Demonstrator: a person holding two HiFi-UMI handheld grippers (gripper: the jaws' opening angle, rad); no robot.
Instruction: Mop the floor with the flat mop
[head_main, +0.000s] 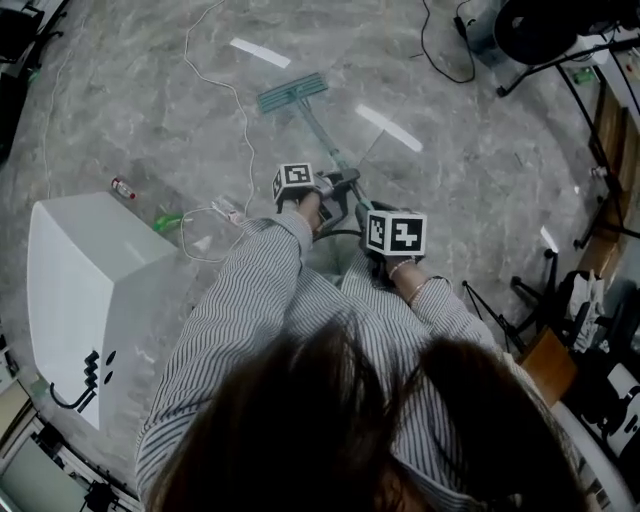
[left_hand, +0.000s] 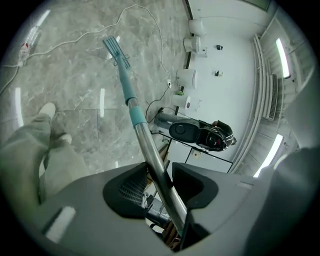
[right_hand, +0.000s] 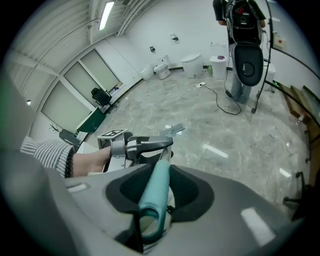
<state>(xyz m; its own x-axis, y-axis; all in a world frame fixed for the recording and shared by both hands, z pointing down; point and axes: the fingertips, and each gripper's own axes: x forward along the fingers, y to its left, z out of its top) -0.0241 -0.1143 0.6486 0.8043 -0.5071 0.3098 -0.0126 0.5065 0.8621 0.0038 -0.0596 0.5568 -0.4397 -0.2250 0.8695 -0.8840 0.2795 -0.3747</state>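
- While both tools are clamped on the handle (head_main: 322, 135), the mop head (head_main: 292, 93) rests flat on the floor (head_main: 120, 80) ahead of the person, near a white cable (head_main: 241, 115).
- Left gripper (left_hand: 161, 186): jaws are closed on the bare metal part of the handle, on the side nearer the mop head.
- Right gripper (right_hand: 154, 192): jaws are closed on the teal grip at the very top end of the handle.
- Risk one: a stroke to the left would likely drag the mop head over the white cable, which runs just beside it. The cable could snag and pull the plug block (head_main: 228, 211) along.
- Risk two: the right gripper holds the last part of the grip. A hard push could, in my judgement, let that end slip out of the jaws.
- Risk three: a small bottle (head_main: 123, 188) and a green item (head_main: 167, 220) lie loose on the floor beside the white cabinet (head_main: 85, 290). A wide sweep would knock them about.
- Count: one mop (left_hand: 131, 102) with one mop head, two grippers, one white cable, one black cable (head_main: 440, 60), one plug block, one bottle, one green item, one cabinet.
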